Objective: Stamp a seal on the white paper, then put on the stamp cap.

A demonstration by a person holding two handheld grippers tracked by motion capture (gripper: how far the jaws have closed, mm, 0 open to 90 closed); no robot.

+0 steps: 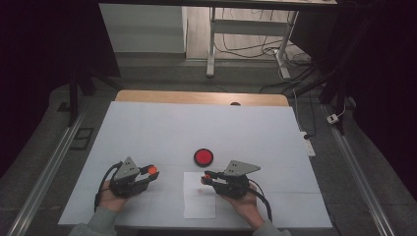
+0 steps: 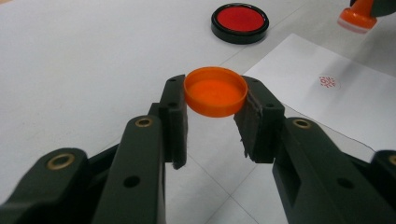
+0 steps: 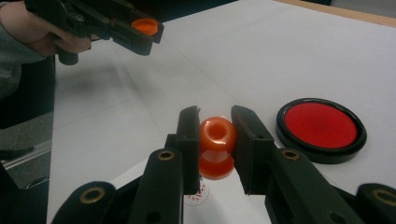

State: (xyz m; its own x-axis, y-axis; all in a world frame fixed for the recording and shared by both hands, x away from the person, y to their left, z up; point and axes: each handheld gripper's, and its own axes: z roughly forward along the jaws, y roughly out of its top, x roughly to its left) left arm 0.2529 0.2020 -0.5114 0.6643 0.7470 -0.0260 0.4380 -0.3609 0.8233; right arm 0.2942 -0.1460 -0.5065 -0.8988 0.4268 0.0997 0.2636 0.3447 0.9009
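My left gripper (image 1: 150, 171) is shut on a small orange cap (image 2: 210, 88), held above the white table cover with its open side up. My right gripper (image 1: 208, 175) is shut on an orange stamp (image 3: 217, 147) and hangs just over a white sheet of paper (image 1: 199, 202). A red round stamp mark (image 2: 328, 82) sits on that paper, under the stamp. A round black ink pad (image 1: 203, 157) with a red centre lies uncovered beyond the paper. In the right gripper view the left gripper (image 3: 140, 29) and its cap (image 3: 144, 25) appear at the upper left.
A white cover (image 1: 147, 132) spreads over the table, with a wooden edge (image 1: 196, 97) at the far side. Behind it stand table legs and loose cables on the floor (image 1: 255, 49). A power strip (image 1: 309, 146) lies off the right edge.
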